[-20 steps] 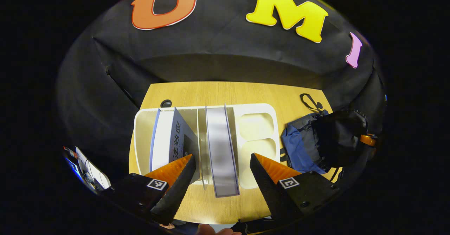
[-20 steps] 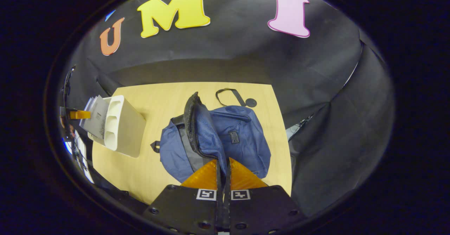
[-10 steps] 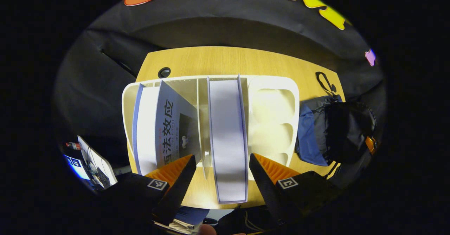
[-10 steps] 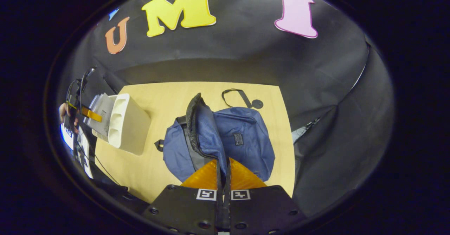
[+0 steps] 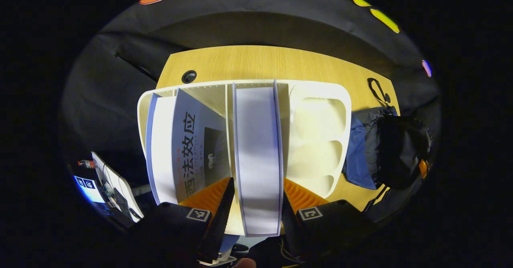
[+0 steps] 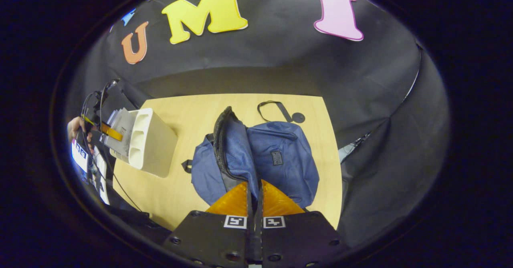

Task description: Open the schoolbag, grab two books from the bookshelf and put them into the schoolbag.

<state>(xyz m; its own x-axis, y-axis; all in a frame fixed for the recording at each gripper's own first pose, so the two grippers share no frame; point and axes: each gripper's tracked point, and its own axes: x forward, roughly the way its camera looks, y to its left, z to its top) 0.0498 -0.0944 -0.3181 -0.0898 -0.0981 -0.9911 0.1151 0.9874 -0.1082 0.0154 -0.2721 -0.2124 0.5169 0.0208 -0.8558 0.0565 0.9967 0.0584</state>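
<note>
In the left gripper view, a thick book [image 5: 258, 156] standing in the white bookshelf [image 5: 320, 99] is bracketed by the left gripper [image 5: 256, 204], its fingers close against both covers; whether they press cannot be told; the right gripper [image 6: 255, 196] is clenched on the blue schoolbag [image 6: 280, 160], its open flap held up above the worktop [image 6: 184, 111].

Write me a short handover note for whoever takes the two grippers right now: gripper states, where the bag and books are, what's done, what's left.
Left gripper: fingers straddle the middle book in the white bookshelf, close to its covers; firm clamping can't be confirmed.
Right gripper: shut on the schoolbag flap, holding it lifted so the bag is open.
Schoolbag lies on the table, right of the bookshelf. Another book leans in the left compartment.
Done: bag opened.
Left: pull out the middle book, put it in the bag, then the second book.
</note>
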